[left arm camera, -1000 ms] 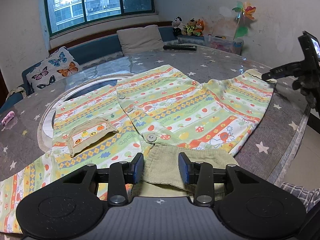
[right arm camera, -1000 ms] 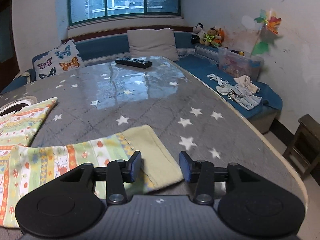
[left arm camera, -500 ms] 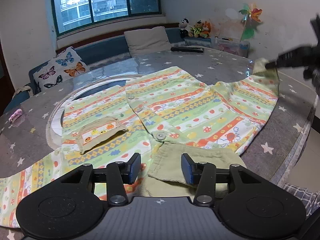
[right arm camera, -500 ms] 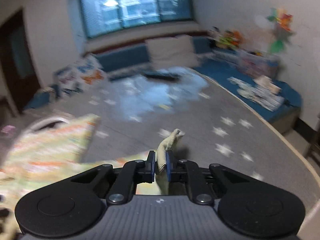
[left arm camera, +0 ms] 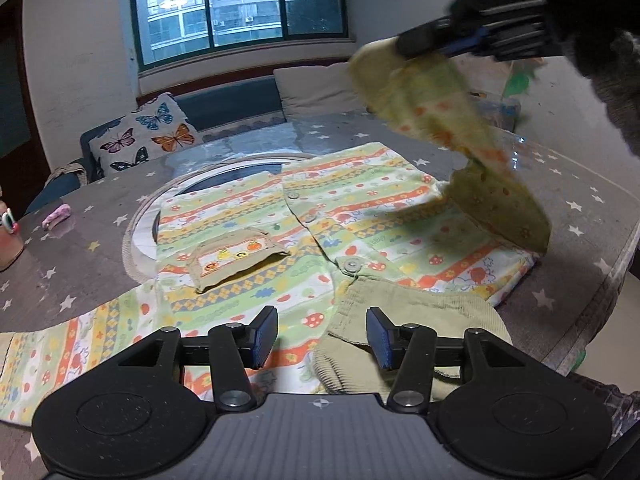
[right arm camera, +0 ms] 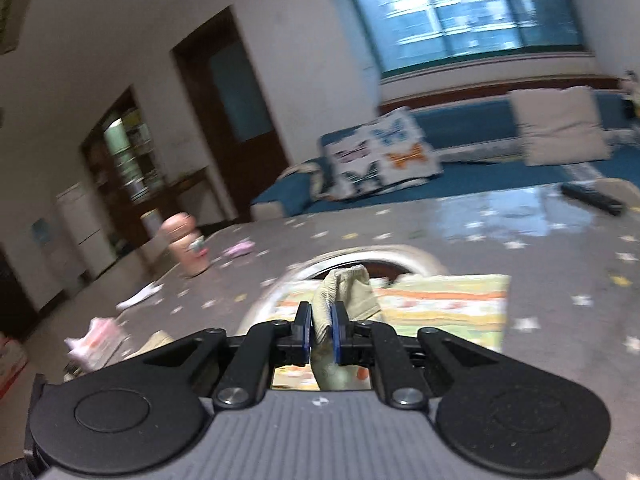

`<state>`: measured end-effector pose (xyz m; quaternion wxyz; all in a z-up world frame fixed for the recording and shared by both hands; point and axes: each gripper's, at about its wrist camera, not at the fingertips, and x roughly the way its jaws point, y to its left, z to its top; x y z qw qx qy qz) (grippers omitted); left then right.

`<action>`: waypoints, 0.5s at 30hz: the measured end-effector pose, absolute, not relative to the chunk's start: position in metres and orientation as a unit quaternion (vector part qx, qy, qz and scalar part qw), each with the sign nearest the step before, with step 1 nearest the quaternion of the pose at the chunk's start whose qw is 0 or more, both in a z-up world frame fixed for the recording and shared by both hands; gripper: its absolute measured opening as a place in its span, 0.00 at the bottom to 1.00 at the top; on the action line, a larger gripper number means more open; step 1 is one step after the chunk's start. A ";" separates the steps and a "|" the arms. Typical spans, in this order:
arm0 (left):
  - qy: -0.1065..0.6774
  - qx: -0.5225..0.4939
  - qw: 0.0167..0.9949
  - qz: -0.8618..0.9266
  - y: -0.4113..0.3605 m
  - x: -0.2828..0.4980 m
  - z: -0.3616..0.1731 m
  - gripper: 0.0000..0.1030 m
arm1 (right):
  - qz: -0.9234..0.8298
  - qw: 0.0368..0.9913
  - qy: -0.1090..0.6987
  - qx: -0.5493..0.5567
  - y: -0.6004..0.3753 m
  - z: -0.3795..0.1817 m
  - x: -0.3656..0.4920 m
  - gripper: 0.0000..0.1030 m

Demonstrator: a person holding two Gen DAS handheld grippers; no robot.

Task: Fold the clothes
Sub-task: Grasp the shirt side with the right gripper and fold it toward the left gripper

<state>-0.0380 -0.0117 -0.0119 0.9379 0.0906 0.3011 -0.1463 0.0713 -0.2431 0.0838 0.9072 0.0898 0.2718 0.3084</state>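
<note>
The left gripper (left arm camera: 322, 338) hovers low over the shirt's collar (left arm camera: 400, 312), jaws opening, nothing pinched. The shirt (left arm camera: 288, 240) lies flat on the table (left arm camera: 100, 208). Beyond, the right gripper (right arm camera: 321, 334) pinches what looks like the cuff (right arm camera: 344, 292), its sleeve (left arm camera: 460, 136) lifted.

The room is dim and cool-toned; most light comes through the window (left arm camera: 240, 4) at twelve o'clock in my left view, where the panes look bright blue-white. The glossy table (left arm camera: 580, 184) throws back pale glare toward one o'clock. My left view is mostly sharp, yet the lifted sleeve (left arm camera: 448, 120) at two o'clock smears with motion and casts a soft shadow on the cloth below. My right view is blurred all over, worst at nine o'clock. Both pictures bow outward, with black corners.
</note>
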 end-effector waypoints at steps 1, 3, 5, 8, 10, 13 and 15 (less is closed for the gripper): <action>0.301 0.090 0.938 -0.145 -0.011 -0.039 -0.012 0.51 | 0.315 0.905 0.274 0.085 -0.233 0.082 0.073 0.09; 0.302 0.090 0.938 -0.143 -0.011 -0.039 -0.013 0.52 | 0.331 0.898 0.281 0.077 -0.217 0.077 0.074 0.09; 0.303 0.089 0.938 -0.141 -0.010 -0.039 -0.013 0.52 | 0.341 0.892 0.287 0.073 -0.201 0.071 0.075 0.09; 0.304 0.089 0.938 -0.139 -0.010 -0.040 -0.013 0.52 | 0.354 0.885 0.297 0.062 -0.180 0.064 0.074 0.10; 0.304 0.089 0.938 -0.138 -0.009 -0.039 -0.013 0.53 | 0.366 0.877 0.306 0.059 -0.171 0.060 0.075 0.15; 0.305 0.089 0.939 -0.133 -0.006 -0.039 -0.012 0.53 | 0.372 0.875 0.308 0.045 -0.169 0.056 0.069 0.19; 0.304 0.090 0.939 -0.129 -0.004 -0.039 -0.011 0.53 | 0.371 0.875 0.307 0.040 -0.177 0.056 0.068 0.19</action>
